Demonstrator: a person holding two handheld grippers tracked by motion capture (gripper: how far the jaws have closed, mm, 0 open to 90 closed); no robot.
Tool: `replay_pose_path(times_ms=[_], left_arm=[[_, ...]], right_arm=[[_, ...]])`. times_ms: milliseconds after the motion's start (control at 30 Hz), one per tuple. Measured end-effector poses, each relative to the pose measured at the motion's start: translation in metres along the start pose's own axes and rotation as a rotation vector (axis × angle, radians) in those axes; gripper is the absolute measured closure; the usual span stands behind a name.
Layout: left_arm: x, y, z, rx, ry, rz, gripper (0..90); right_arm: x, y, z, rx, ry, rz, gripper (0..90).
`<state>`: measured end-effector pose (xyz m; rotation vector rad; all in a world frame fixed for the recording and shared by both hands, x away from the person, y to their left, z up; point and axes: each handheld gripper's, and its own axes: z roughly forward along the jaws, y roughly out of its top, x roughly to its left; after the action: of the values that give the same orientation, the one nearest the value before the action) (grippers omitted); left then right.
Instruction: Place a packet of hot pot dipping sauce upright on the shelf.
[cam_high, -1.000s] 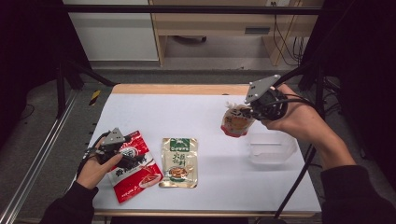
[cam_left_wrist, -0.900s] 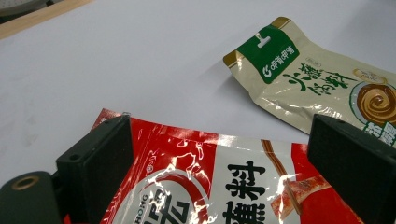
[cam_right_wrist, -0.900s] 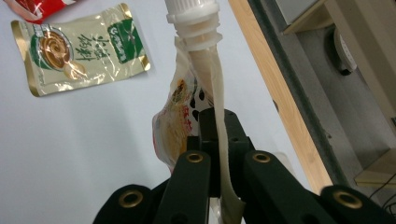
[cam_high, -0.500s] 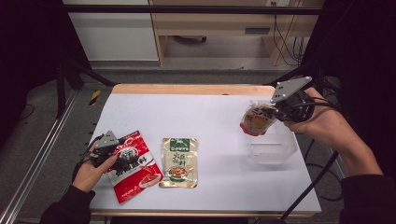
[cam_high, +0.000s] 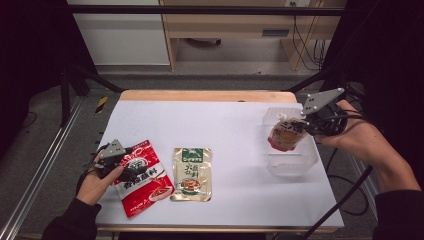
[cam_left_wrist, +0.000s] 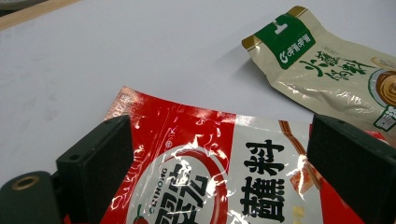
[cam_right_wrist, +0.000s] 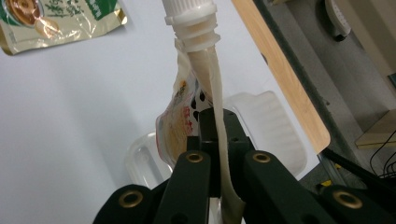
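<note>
My right gripper (cam_high: 304, 127) is shut on the side seam of a spouted pouch (cam_high: 285, 134), which hangs over a clear plastic container (cam_high: 295, 162) at the table's right. In the right gripper view the jaws (cam_right_wrist: 215, 140) pinch the pouch (cam_right_wrist: 180, 126) edge-on, with its white spout pointing away. My left gripper (cam_high: 125, 161) stands open low over a red sauce packet (cam_high: 145, 182) at the front left. In the left gripper view the red packet (cam_left_wrist: 205, 163) lies between the wide-apart jaws. A beige packet (cam_high: 191, 172) with a green top lies flat beside it.
The white table top (cam_high: 220, 125) has a wooden far edge (cam_high: 205, 95). Metal frame bars stand at both sides, and cables hang at the right. The beige packet (cam_left_wrist: 336, 74) lies just beyond my left gripper's right jaw.
My right gripper has carried the spouted pouch to the right, and it now hangs over the clear container. The left gripper has stayed over the red packet.
</note>
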<state>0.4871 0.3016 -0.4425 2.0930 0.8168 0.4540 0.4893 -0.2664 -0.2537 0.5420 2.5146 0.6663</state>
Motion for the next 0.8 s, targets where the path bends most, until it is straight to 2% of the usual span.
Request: replay_pose_path(times_ms=[467, 633, 800], left_arm=[[-0.001, -0.001, 0.002, 0.009, -0.005, 0.004, 7.1], [-0.002, -0.001, 0.002, 0.004, -0.014, 0.002, 7.1], [-0.002, -0.001, 0.003, 0.008, -0.015, 0.003, 7.1]], right_arm=[[0.007, -0.030, 0.017, 0.056, 0.060, 0.004, 90.0], [0.010, -0.034, 0.024, 0.051, 0.089, 0.009, 90.0], [0.009, -0.037, 0.024, 0.041, 0.095, 0.020, 90.0]])
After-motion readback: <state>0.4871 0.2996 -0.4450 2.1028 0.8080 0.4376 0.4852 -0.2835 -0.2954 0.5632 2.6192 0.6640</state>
